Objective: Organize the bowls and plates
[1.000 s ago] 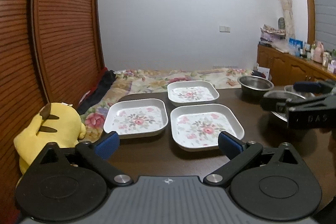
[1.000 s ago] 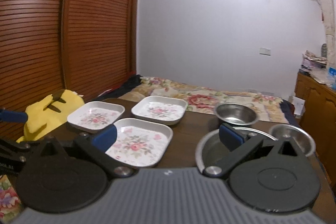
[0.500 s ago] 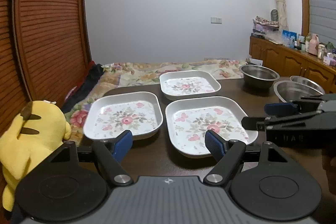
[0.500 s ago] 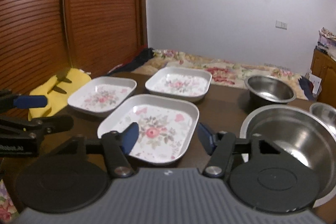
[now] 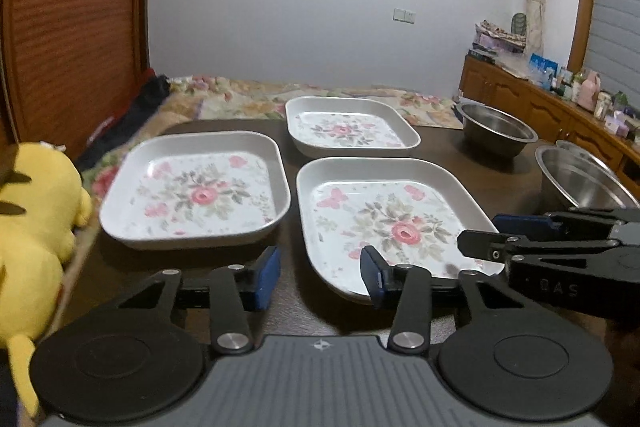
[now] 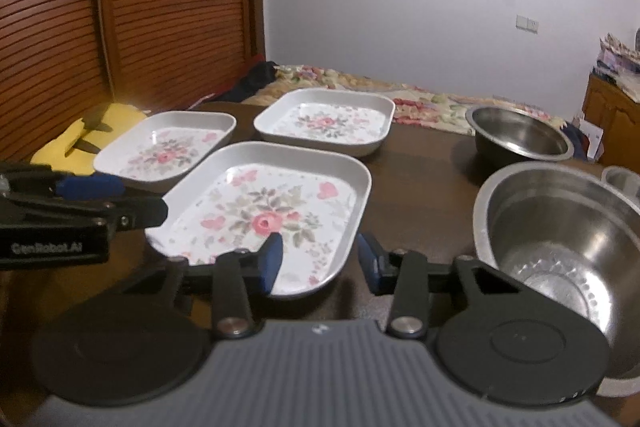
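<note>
Plates [image 5: 384,227] on dark table [image 5: 480,163], bedding apparently behind; both tongs [image 5: 318,273] [image 6: 318,261] part-closed, empty.

Two low wrist views, both over the near floral plate [image 5: 384,223] [image 6: 268,215]

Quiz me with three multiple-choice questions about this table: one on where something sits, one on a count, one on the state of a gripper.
1. Where is the yellow plush toy?
A. by the table's left edge
B. inside a bowl
C. on a plate

2. How many floral plates are on the table?
A. two
B. three
C. five

3. What is the left gripper holding?
A. a plate
B. a bowl
C. nothing

Answers: 1 A, it lies left of the left plate. 2 B, that plate, the far plate and the near plate. 3 C, its fingers have been closing, with only bare table between them.
</note>
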A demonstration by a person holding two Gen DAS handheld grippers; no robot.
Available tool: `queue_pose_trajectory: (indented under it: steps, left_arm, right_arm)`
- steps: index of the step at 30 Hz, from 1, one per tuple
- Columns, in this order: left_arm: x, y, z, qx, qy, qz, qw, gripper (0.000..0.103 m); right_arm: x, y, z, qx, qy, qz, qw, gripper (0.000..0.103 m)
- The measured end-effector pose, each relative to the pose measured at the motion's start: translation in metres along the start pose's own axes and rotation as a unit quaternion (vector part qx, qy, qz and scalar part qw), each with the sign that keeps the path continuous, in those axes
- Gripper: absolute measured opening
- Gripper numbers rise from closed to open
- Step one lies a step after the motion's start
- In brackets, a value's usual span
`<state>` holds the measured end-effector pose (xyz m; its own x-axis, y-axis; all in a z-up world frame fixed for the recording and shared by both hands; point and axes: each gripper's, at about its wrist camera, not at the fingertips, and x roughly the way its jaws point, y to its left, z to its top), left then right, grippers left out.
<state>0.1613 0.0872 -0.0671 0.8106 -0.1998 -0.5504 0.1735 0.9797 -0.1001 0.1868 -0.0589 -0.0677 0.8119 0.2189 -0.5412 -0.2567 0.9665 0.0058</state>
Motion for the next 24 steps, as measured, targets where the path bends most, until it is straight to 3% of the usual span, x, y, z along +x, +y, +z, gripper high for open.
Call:
queue_pose_trajectory:
  steps: [5, 12, 22, 24]
  left_arm:
    - [0.006, 0.0, 0.003, -0.007, 0.003, -0.006, 1.0, 0.04]
    - [0.015, 0.002, 0.008, -0.009, 0.01, -0.004, 0.9999, 0.021]
    - [0.022, 0.003, 0.005, -0.01, 0.026, -0.006, 0.9996, 0.018]
    - [0.021, 0.003, 0.004, -0.008, 0.024, -0.004, 0.9997, 0.018]
  right_arm:
    - [0.006, 0.0, -0.002, 0.003, 0.002, -0.005, 1.0, 0.039]
    - [0.011, -0.006, -0.003, 0.034, 0.003, 0.005, 0.999, 0.039]
    - [0.018, -0.015, -0.004, 0.068, 0.007, 0.016, 0.998, 0.032]
    - [0.017, -0.016, -0.005, 0.067, 0.006, 0.016, 0.998, 0.026]
